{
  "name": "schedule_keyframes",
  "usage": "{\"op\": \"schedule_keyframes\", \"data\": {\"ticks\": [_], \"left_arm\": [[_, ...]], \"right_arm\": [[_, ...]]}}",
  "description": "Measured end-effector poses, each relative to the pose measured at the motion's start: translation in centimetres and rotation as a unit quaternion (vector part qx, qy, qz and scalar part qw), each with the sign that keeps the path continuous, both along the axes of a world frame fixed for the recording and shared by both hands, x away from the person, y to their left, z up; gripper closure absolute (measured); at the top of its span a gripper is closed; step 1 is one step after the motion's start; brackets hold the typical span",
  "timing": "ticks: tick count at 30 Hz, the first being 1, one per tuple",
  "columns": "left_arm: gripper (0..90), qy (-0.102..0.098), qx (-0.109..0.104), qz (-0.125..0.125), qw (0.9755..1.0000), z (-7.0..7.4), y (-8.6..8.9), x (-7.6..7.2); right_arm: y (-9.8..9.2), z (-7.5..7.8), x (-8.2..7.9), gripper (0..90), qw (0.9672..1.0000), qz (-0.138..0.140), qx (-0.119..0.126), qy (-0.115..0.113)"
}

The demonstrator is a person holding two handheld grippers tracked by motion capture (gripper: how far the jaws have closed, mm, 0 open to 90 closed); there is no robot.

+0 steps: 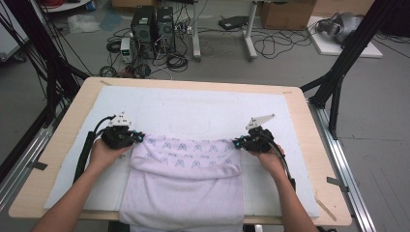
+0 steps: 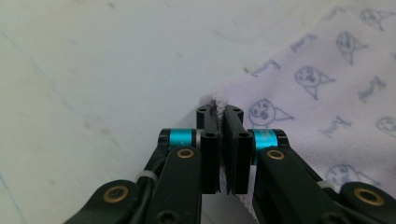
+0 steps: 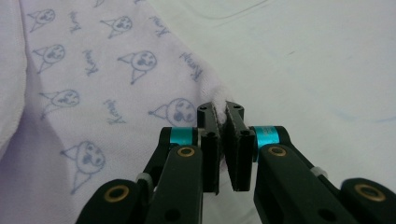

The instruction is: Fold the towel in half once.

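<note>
A pale lilac towel (image 1: 186,181) printed with small blue cat faces lies on the white mat, its near part hanging over the table's front edge and its far part folded back toward me. My left gripper (image 1: 140,137) is shut on the towel's far left corner (image 2: 219,105); the cloth edge is pinched between the pads. On the other side, my right gripper (image 1: 236,142) is shut on the far right corner (image 3: 219,106), with fabric squeezed between its jaws. Both grippers point inward toward each other, low over the mat.
A white mat (image 1: 193,111) covers most of the wooden table (image 1: 312,159). Behind the table, computer towers (image 1: 152,26), loose cables and a cardboard box stand on the floor. Black frame struts (image 1: 338,72) rise at both sides.
</note>
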State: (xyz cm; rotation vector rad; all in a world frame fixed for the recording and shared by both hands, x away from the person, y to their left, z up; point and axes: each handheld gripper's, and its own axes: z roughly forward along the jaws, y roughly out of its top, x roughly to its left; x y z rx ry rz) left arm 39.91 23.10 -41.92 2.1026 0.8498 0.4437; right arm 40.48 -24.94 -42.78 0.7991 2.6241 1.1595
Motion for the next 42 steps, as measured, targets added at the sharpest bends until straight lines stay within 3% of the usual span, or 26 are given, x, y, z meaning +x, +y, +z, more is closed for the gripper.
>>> {"op": "schedule_keyframes", "data": {"ticks": [2,5,7,11,13,14,15,16,20,21,24,30,36,39,40,42], "left_arm": [[85.8,-0.006,-0.017,0.017,0.9997,0.9,0.2,1.9],[85.8,-0.01,-0.023,0.032,0.9992,2.8,0.0,4.6],[85.8,-0.021,-0.015,0.036,0.999,4.5,-0.3,6.0],[85.7,-0.042,-0.021,0.046,0.9978,7.5,-0.4,7.9],[84.2,-0.047,-0.021,0.044,0.9977,7.5,-0.5,8.2],[78.5,-0.04,-0.013,0.05,0.9979,7.1,-0.5,8.2],[66.4,-0.029,-0.006,0.057,0.9979,6.6,-0.5,8.2],[62.0,-0.024,-0.007,0.055,0.9981,6.2,-0.4,8.1],[59.3,-0.007,-0.019,0.039,0.999,4.0,0.5,6.5],[59.2,-0.001,-0.025,0.029,0.9993,3.7,0.7,6.0],[59.2,-0.002,-0.041,0.0,0.9991,2.8,0.8,4.5],[60.3,0.006,-0.049,-0.076,0.9959,1.1,0.5,1.5],[60.9,0.021,-0.053,-0.102,0.9931,-0.8,0.9,0.1],[61.9,0.032,-0.049,-0.115,0.9916,-1.6,0.9,-0.2],[62.1,0.034,-0.05,-0.118,0.9912,-1.9,0.9,-0.2],[63.2,0.044,-0.047,-0.122,0.9905,-2.3,0.7,-0.1]], "right_arm": [[-0.4,0.4,1.7,86.0,0.9997,-0.023,0.002,-0.008],[-1.0,1.7,4.5,86.1,0.9987,-0.046,0.022,-0.003],[-1.0,3.1,6.1,86.1,0.9984,-0.048,0.026,-0.014],[-1.0,7.2,8.4,86.1,0.9967,-0.064,0.029,-0.04],[-1.0,8.3,9.0,84.0,0.9965,-0.066,0.026,-0.044],[-1.0,8.2,9.1,75.6,0.9959,-0.071,0.023,-0.05],[-1.1,7.7,9.2,67.1,0.9955,-0.078,0.027,-0.046],[-1.3,7.1,9.2,62.5,0.9956,-0.083,0.03,-0.034],[-1.5,4.9,8.1,55.2,0.9971,-0.074,0.017,-0.009],[-1.4,4.5,7.7,53.3,0.9974,-0.069,0.008,0.017],[-1.2,3.9,5.5,56.5,0.9984,-0.052,0.013,-0.021],[-1.0,2.2,2.4,56.4,0.999,-0.014,0.036,-0.022],[-1.0,-0.3,0.2,56.5,0.9994,0.005,0.03,-0.015],[-1.0,-1.2,-0.4,56.3,0.9992,0.015,0.036,-0.014],[-0.8,-1.5,-0.3,56.2,0.9995,0.018,0.026,-0.002],[-0.6,-1.7,-0.3,57.6,0.9996,0.018,0.022,-0.002]]}}
